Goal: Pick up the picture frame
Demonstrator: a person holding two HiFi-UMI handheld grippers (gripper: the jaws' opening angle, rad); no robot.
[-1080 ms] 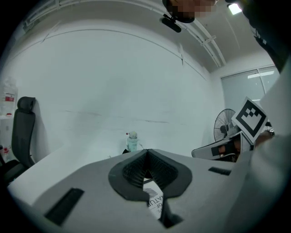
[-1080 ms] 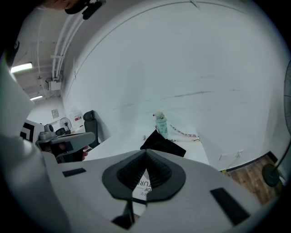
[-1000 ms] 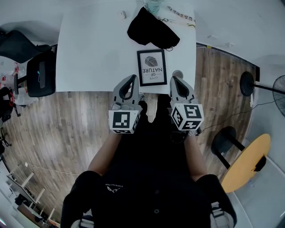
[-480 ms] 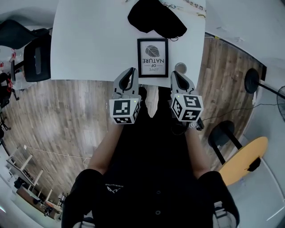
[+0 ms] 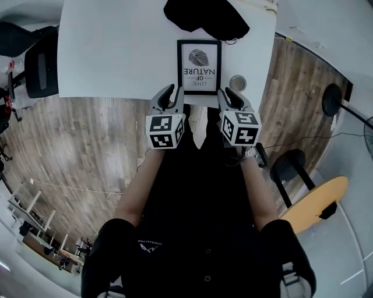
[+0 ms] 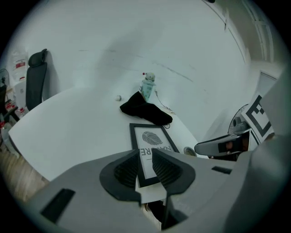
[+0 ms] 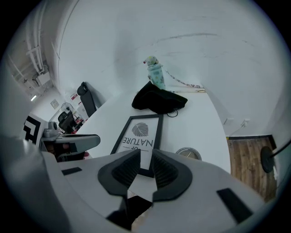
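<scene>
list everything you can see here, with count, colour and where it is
table: 1, white, top of the head view
picture frame: 1, black with white print, flat near the table's near edge
cloth: 1, black, bunched beyond the frame
disc: 1, pale, right of the frame
toy: 1, pale green, far table edge
chair: 1 clearly seen, black, left of the table
side table: 1, yellow, round, lower right
stool: 1, black, beside it
floor: brown wood
left gripper: 1, grey, jaws have just been opening, nothing between them
right gripper: 1, grey, same
</scene>
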